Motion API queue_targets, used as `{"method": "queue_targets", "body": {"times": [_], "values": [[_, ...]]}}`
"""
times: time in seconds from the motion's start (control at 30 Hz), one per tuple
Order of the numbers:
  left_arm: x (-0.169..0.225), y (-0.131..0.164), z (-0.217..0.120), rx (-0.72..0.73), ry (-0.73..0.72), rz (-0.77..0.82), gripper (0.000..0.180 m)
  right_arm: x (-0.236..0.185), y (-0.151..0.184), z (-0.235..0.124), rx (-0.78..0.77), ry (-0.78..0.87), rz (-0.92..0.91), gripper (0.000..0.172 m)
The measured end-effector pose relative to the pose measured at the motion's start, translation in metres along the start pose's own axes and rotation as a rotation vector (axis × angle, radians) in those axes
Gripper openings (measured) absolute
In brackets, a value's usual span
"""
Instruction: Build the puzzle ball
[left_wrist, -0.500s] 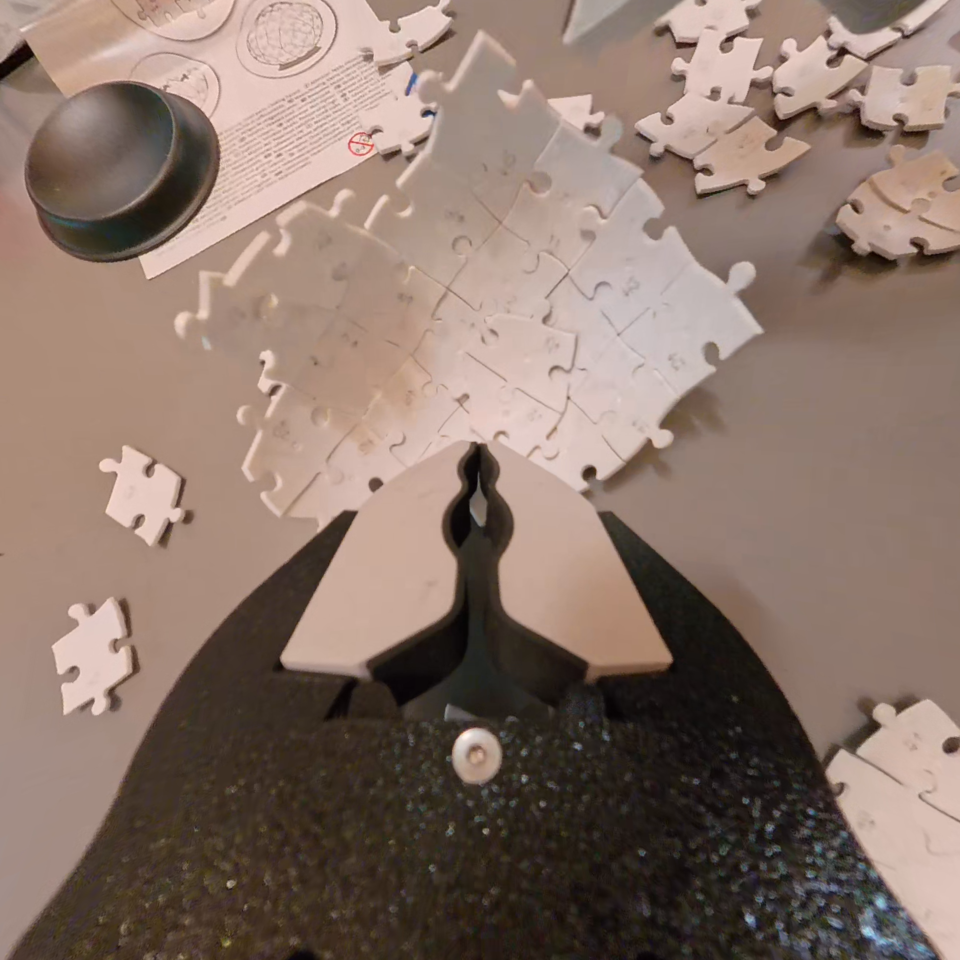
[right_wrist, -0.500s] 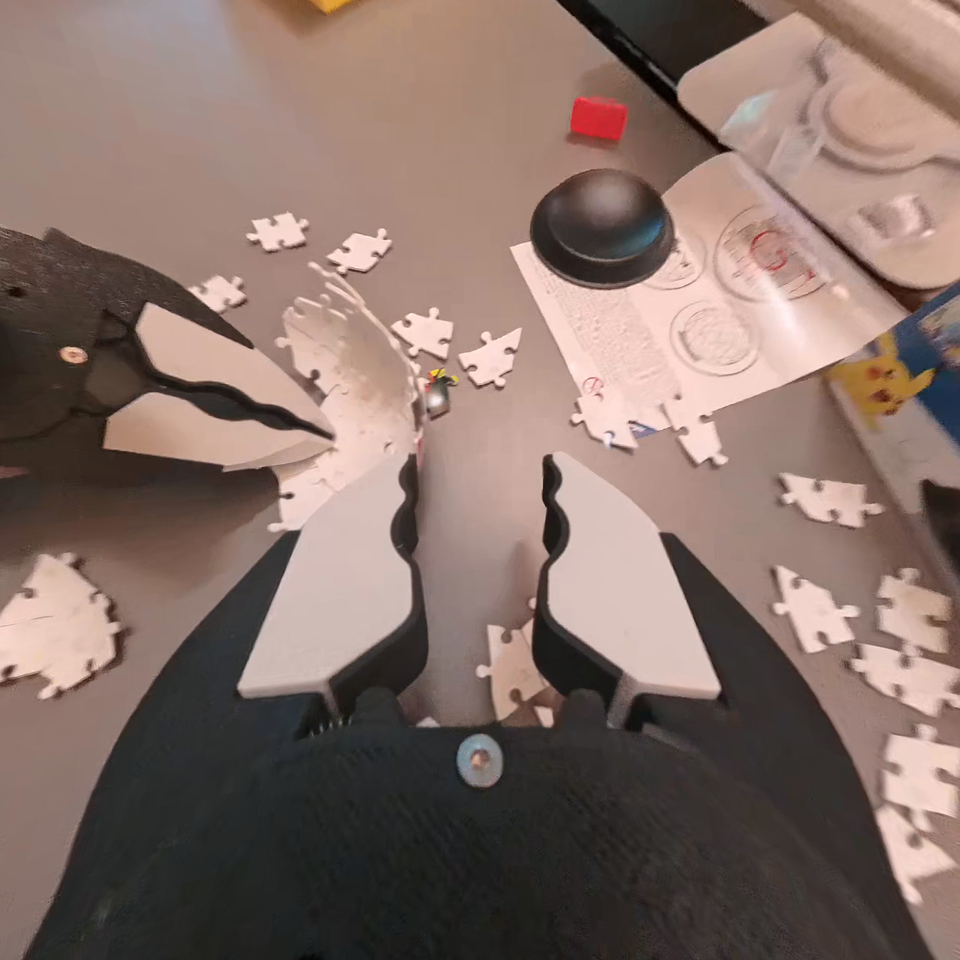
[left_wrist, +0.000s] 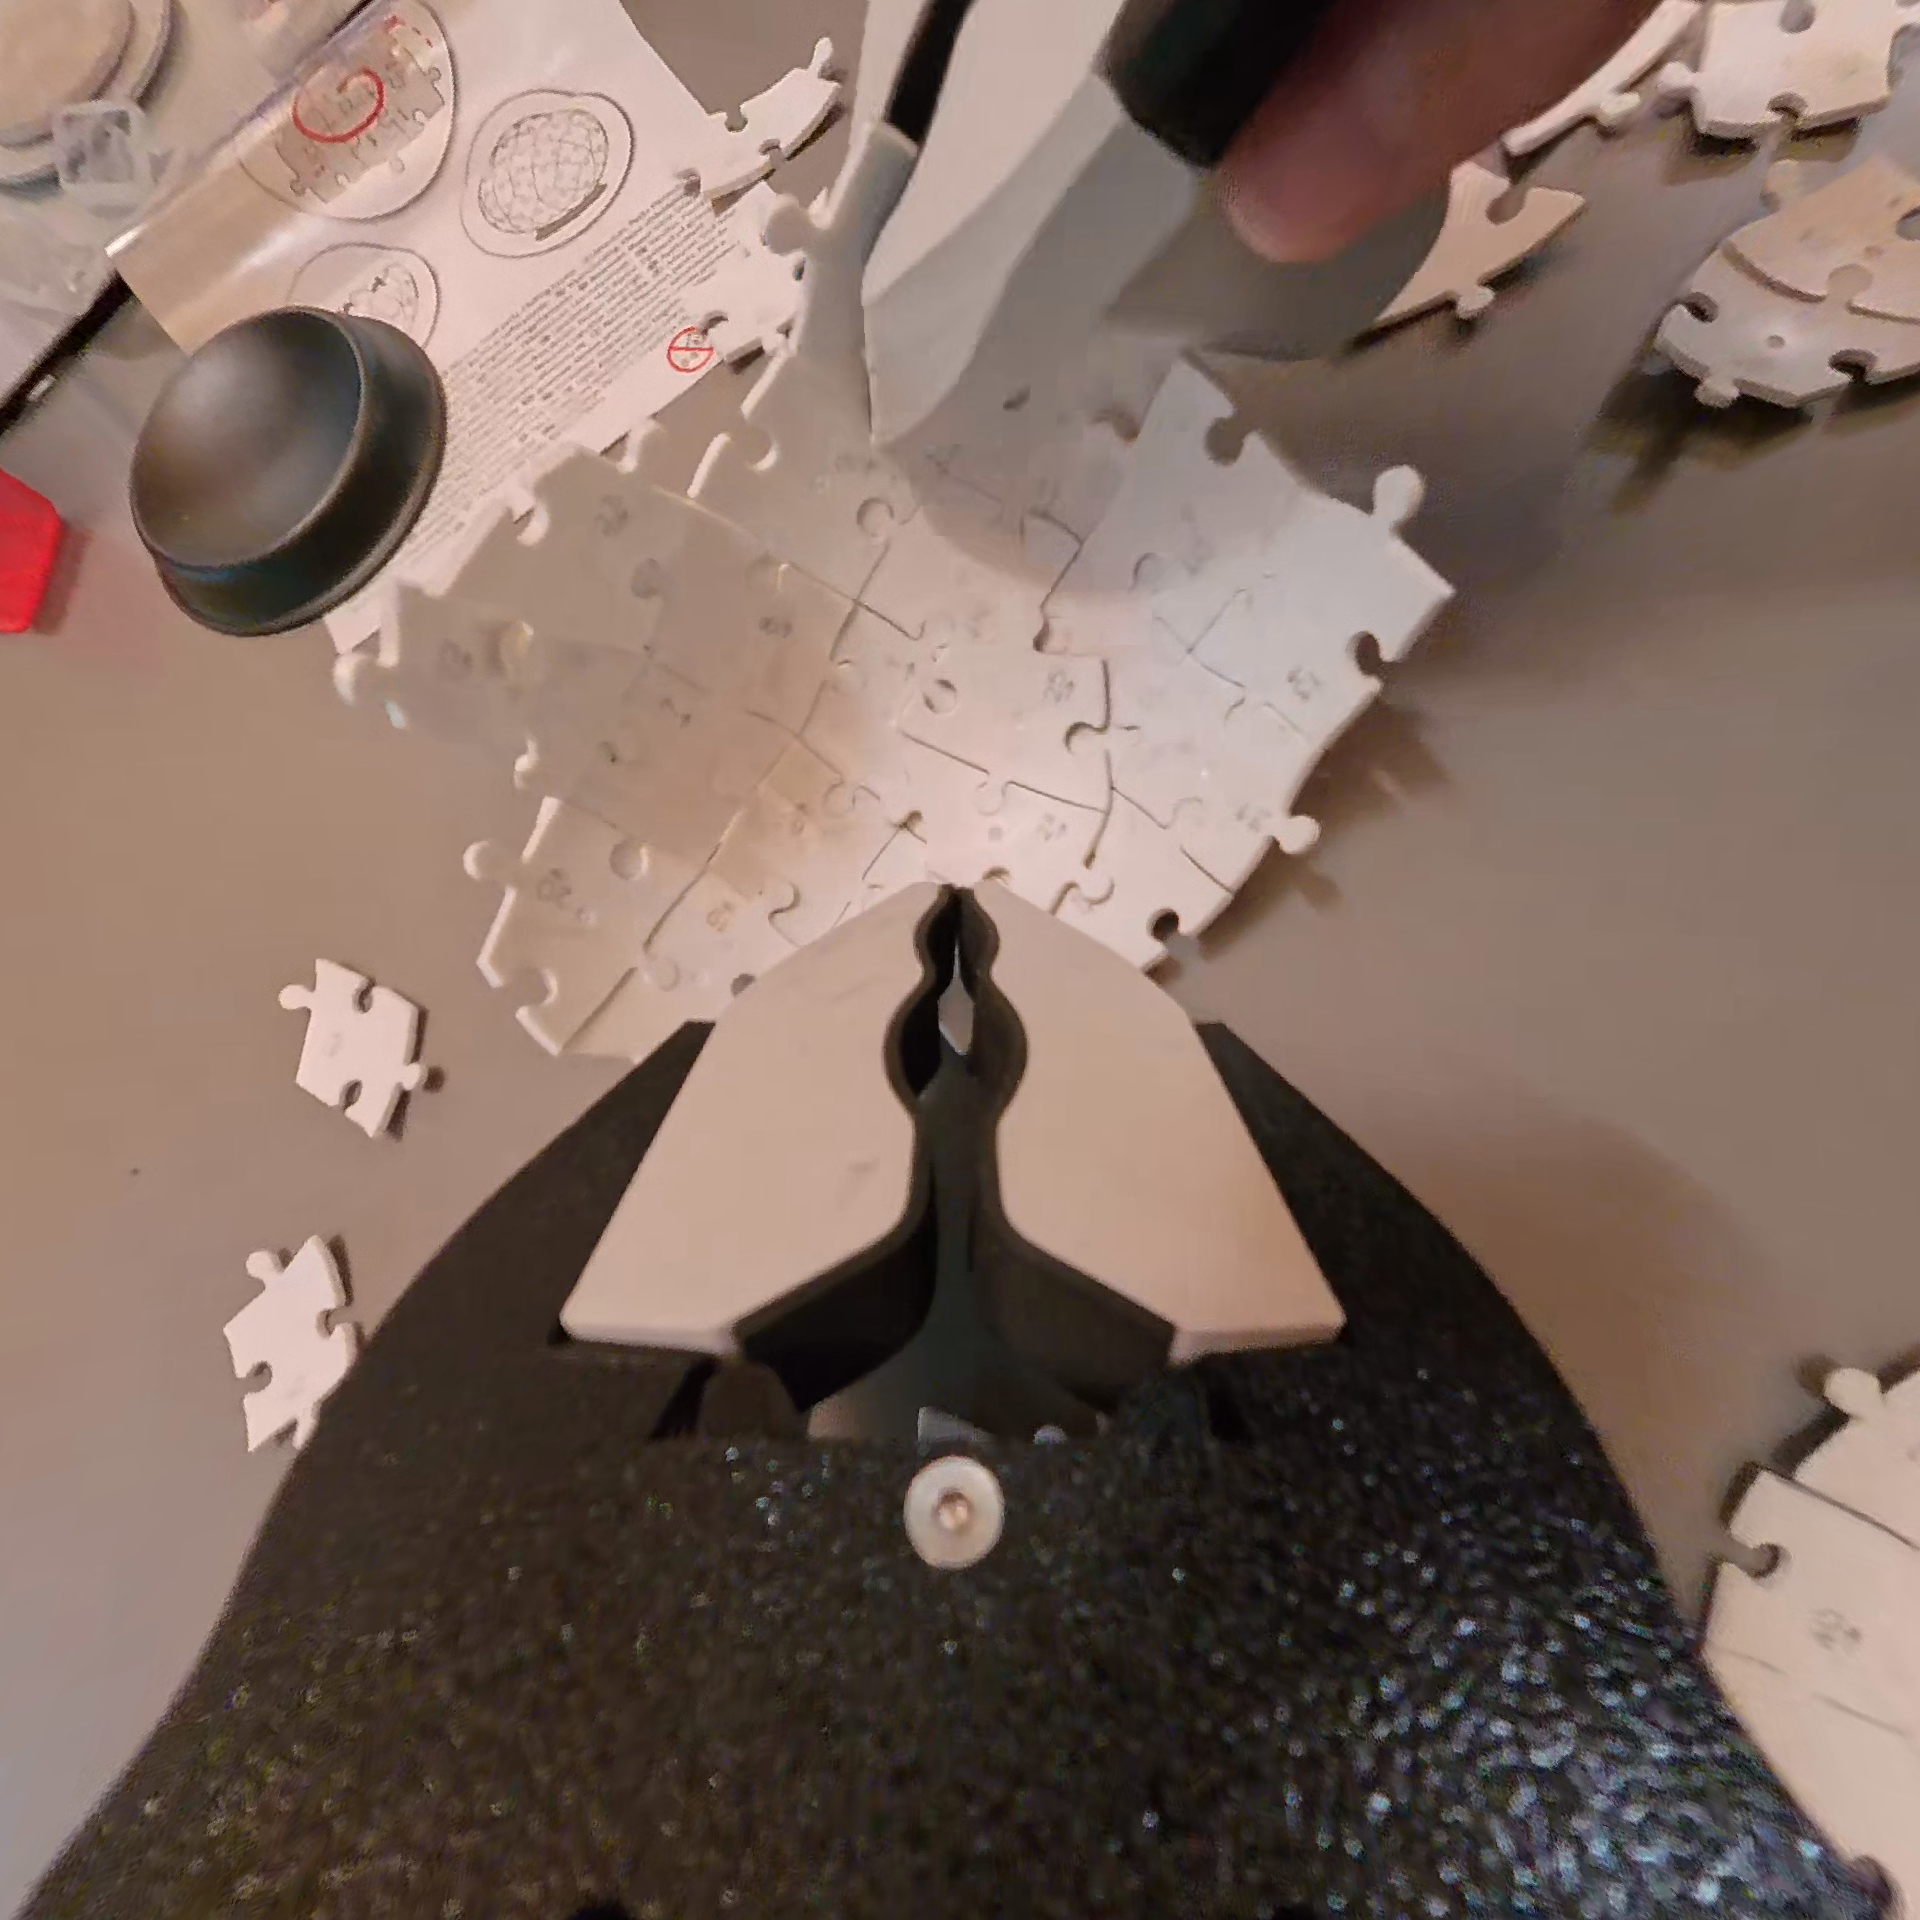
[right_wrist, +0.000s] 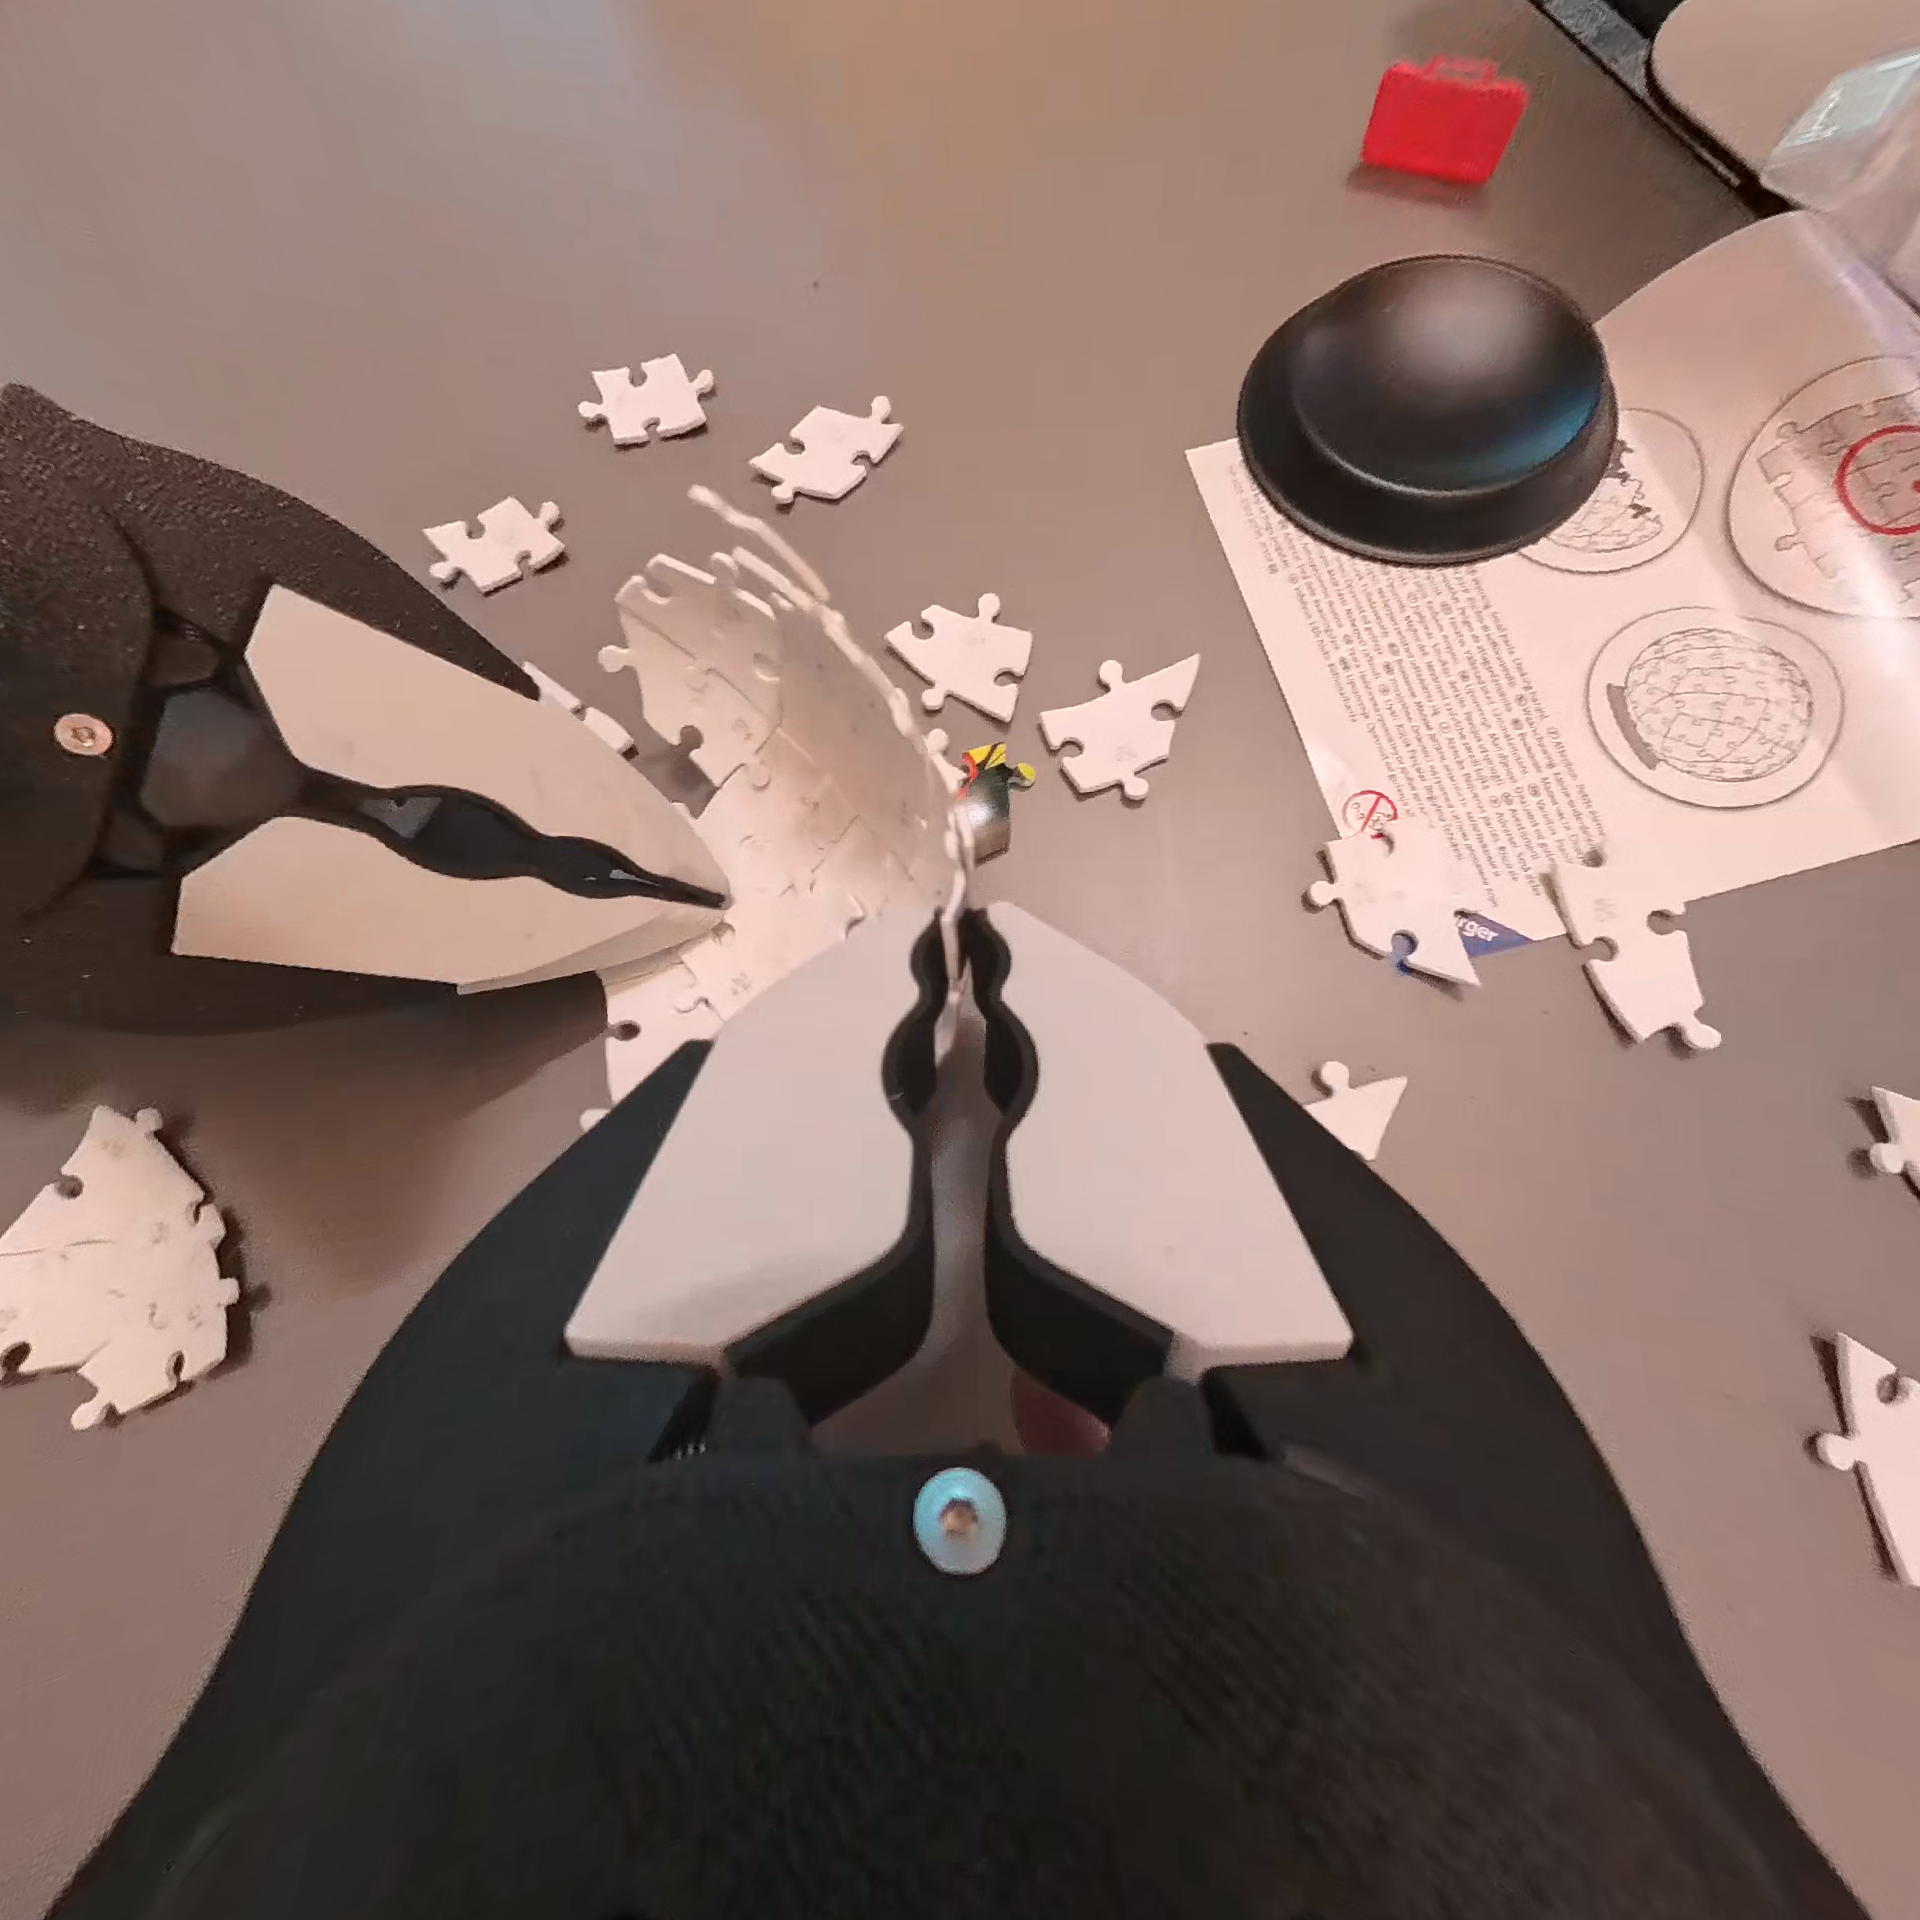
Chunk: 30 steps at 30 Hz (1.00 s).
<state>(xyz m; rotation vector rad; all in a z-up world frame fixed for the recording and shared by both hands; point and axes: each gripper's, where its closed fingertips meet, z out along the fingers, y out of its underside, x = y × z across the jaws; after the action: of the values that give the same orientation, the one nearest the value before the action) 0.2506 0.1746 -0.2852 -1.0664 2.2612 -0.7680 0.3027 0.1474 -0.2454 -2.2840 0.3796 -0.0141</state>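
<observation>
So here's where things stand: there's one big curved chunk of white puzzle pieces already locked together, sitting mid-table between the two grippers. A smaller joined cluster lies off at the near left. Plenty of loose pieces are still scattered around, so a lot isn't joined yet. The black dome-shaped stand sits bare on the instruction sheet, with a red block farther off. The left gripper is pinched tight on the chunk's near edge. The right gripper is clamped on the thin rim at the other side. Compared with half a second ago, the right one's fingers were wide apart and just short of the chunk; now they've closed on it. The left hasn't let go.
</observation>
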Motion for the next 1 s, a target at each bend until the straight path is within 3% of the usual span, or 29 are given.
{"method": "queue_targets", "body": {"times": [0.07,0.37,0.57,0.8,1.0], "values": [[-0.002,0.0,-0.001,0.001,-0.027,0.016,0.0,0.001,0.002,-0.001,-0.003,-0.002,0.011,0.003],[-0.012,-0.034,-0.034,0.207,-0.066,-0.027,0.004,0.007,0.019,-0.008,0.005,-0.06,0.197,0.003],[-0.029,-0.025,-0.039,0.198,-0.075,-0.117,0.016,0.013,0.039,-0.018,0.033,-0.123,0.387,0.003],[-0.021,-0.023,-0.028,0.21,0.091,-0.391,0.03,0.011,0.047,-0.026,0.061,-0.079,0.37,0.004],[-0.009,-0.011,-0.021,0.16,0.167,-0.424,0.032,-0.002,0.055,-0.036,0.079,0.012,0.279,0.014]]}}
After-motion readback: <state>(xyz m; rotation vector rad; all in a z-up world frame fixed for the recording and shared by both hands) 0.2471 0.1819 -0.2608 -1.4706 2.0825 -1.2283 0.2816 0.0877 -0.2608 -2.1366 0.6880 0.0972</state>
